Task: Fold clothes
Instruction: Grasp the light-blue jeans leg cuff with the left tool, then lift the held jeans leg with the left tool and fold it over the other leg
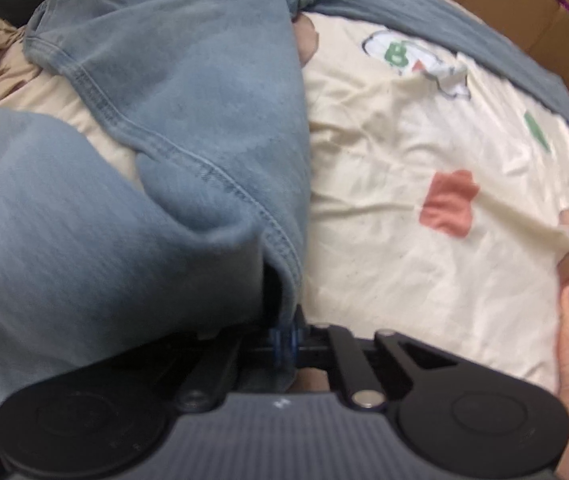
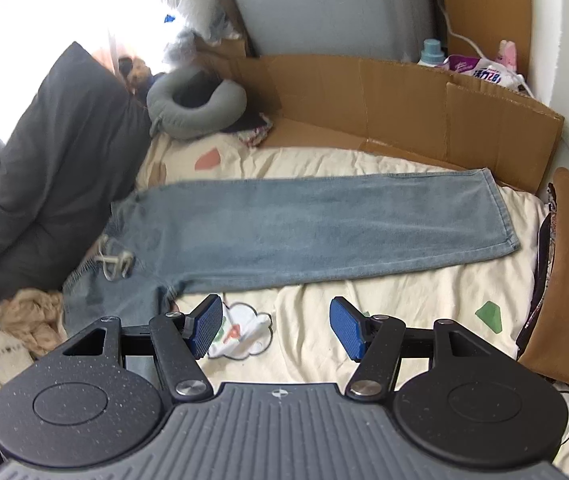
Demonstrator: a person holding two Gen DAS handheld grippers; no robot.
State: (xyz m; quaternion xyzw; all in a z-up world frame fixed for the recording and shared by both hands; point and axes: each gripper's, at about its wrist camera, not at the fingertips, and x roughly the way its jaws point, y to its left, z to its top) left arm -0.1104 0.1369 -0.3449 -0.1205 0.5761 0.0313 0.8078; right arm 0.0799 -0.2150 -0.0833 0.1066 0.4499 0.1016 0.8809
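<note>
Cream patterned bedsheet is spread beneath faded light-blue denim jeans, laid lengthwise across mid-frame, hem rightward. Left gripper is clamped on denim; right gripper is held apart.

Window glare blows out the right wrist view's upper left; left view blurred, edges curved

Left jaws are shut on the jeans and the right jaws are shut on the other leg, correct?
Not quite. The left gripper is shut on the jeans, but the right gripper is open and empty, above the bedsheet, as the right wrist view shows.
</note>
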